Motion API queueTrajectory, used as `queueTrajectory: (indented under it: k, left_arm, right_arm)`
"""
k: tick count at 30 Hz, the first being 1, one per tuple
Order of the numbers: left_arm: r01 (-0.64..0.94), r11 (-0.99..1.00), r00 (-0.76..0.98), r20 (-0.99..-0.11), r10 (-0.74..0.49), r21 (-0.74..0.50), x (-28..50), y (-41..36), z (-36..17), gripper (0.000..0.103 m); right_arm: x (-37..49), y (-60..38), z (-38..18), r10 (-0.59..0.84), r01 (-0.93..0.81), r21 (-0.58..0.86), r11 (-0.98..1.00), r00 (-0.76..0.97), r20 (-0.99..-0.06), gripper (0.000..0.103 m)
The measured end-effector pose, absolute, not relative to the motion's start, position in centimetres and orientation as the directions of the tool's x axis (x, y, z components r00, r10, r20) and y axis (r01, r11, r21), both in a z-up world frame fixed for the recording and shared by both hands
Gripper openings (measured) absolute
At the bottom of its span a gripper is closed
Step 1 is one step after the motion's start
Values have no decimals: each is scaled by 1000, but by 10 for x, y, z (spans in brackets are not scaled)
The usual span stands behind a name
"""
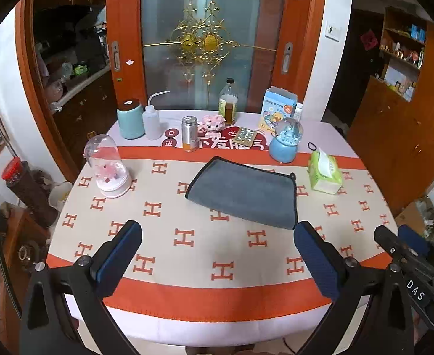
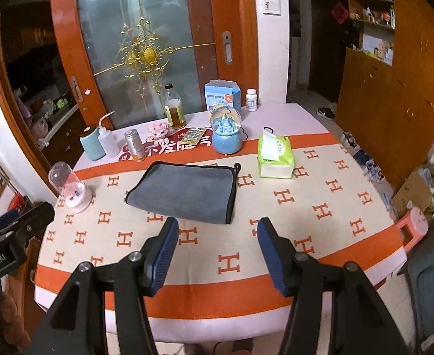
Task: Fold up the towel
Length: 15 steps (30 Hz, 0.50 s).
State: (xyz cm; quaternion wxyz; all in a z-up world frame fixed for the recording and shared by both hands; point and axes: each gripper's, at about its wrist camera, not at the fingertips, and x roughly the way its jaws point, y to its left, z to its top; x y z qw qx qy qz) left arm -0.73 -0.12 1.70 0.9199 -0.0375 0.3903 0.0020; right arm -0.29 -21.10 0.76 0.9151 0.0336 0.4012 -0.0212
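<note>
A grey towel (image 1: 243,192) with black trim lies folded flat on the cream and orange tablecloth (image 1: 187,254), a small loop at its right corner. It also shows in the right wrist view (image 2: 184,190). My left gripper (image 1: 217,236) is open and empty, above the table's near side, short of the towel. My right gripper (image 2: 217,233) is open and empty, just in front of the towel's near edge. The right gripper's body shows at the right of the left wrist view (image 1: 409,260).
A glass dome ornament (image 1: 109,167) stands left of the towel, a green tissue pack (image 1: 325,173) right of it. Behind the towel stand a blue snow globe (image 1: 286,140), a metal can (image 1: 189,133), bottles, a teal jar (image 1: 130,118) and a blue carton (image 1: 277,108).
</note>
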Motion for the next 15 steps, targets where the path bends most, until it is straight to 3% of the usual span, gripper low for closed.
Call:
queueTrajectory:
  k: [15]
  left_arm:
    - [-46, 998, 671, -741, -1, -42, -1, -12, 8, 102]
  right_arm:
    - [6, -207, -2, 14, 27, 42, 999, 655, -755, 56]
